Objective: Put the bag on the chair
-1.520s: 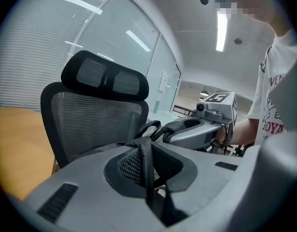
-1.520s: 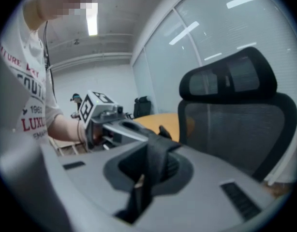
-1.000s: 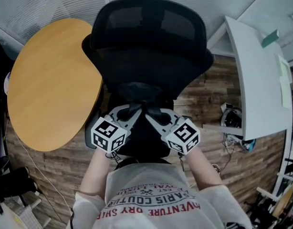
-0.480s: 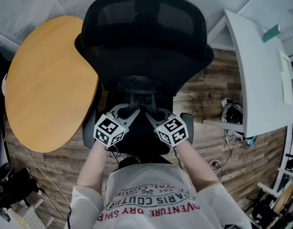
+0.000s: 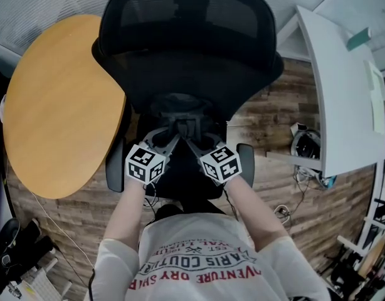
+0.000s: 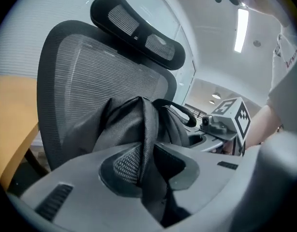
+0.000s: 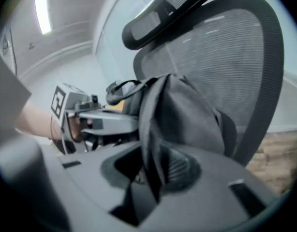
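Note:
A black bag (image 5: pixel 180 113) stands on the seat of the black mesh office chair (image 5: pixel 186 49), leaning against its backrest. My left gripper (image 5: pixel 172 138) is at the bag's near left and my right gripper (image 5: pixel 194 139) at its near right. In the left gripper view (image 6: pixel 146 173), a fold of the bag (image 6: pixel 134 120) lies against one pad, with a dark gap beside it. The right gripper view (image 7: pixel 148 173) shows the same with another fold of the bag (image 7: pixel 182 110). Both sets of jaws are opening, with bag fabric still between them.
A round wooden table (image 5: pixel 54 105) stands close on the chair's left. A white desk (image 5: pixel 343 93) runs along the right, with cables (image 5: pixel 305 149) on the wood floor beneath it. Chair armrests (image 5: pixel 246 162) flank my hands.
Both grippers have drawn closer together and a little toward me. The bag has settled lower against the backrest.

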A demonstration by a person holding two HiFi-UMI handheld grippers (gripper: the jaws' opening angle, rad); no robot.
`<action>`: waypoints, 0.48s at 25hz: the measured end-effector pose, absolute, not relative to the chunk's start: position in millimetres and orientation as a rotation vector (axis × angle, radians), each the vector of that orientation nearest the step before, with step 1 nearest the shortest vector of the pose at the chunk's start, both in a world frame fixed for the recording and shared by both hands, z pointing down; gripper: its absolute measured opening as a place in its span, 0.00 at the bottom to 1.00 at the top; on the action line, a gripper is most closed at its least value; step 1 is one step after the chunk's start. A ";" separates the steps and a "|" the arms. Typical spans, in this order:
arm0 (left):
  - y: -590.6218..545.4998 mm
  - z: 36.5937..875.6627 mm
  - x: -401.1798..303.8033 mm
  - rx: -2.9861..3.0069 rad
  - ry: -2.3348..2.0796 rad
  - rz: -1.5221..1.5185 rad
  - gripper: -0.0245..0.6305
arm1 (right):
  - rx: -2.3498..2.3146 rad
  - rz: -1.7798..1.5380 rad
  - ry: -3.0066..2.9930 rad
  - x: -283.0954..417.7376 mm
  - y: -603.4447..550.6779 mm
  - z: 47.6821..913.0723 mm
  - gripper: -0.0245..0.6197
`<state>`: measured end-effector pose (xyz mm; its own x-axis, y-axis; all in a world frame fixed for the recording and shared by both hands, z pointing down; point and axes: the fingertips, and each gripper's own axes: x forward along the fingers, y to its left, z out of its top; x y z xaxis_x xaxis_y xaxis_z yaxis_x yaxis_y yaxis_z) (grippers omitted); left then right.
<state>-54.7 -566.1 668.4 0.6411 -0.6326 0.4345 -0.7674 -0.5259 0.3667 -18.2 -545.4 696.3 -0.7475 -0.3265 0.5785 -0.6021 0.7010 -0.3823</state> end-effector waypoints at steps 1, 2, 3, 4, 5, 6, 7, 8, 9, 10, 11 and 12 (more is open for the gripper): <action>-565.8 669.3 -54.6 2.308 -1.100 0.324 0.20 | 0.724 0.790 -2.432 -16.2 -544.8 696.1 0.23; -565.4 670.4 -54.3 2.294 -1.108 0.322 0.22 | 0.732 0.791 -2.426 -13.9 -543.7 696.5 0.30; -564.7 671.4 -53.5 2.288 -1.114 0.329 0.25 | 0.736 0.778 -2.414 -11.5 -542.1 697.5 0.34; -563.6 672.1 -52.1 2.292 -1.117 0.342 0.28 | 0.744 0.756 -2.401 -8.8 -540.5 698.6 0.37; -562.1 672.4 -50.2 2.303 -1.119 0.358 0.32 | 0.760 0.733 -2.386 -5.6 -539.5 699.2 0.38; -560.4 672.7 -48.2 2.315 -1.123 0.377 0.35 | 0.787 0.719 -2.374 -1.6 -539.3 698.7 0.40; -558.3 673.0 -46.5 2.324 -1.131 0.397 0.38 | 0.821 0.714 -2.363 3.3 -539.7 697.0 0.41; -556.1 673.0 -45.9 2.326 -1.144 0.414 0.40 | 0.855 0.712 -2.356 8.3 -540.0 694.1 0.42; -553.9 672.6 -46.9 2.319 -1.162 0.422 0.42 | 0.883 0.710 -2.354 12.7 -539.9 690.0 0.42; -552.0 671.6 -49.4 2.303 -1.182 0.420 0.43 | 0.902 0.707 -2.359 15.4 -539.6 684.3 0.42; -550.3 669.9 -52.8 2.283 -1.196 0.410 0.43 | 0.914 0.704 -2.371 16.5 -539.1 677.3 0.42; -548.4 667.5 -56.1 2.264 -1.203 0.397 0.43 | 0.924 0.697 -2.385 16.4 -538.3 669.8 0.42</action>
<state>-56.1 -548.4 667.5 0.5579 -0.6707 0.4888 -0.8299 -0.4556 0.3222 16.4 -538.3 669.8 -0.6534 -0.4664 0.5963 -0.7142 0.6410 -0.2811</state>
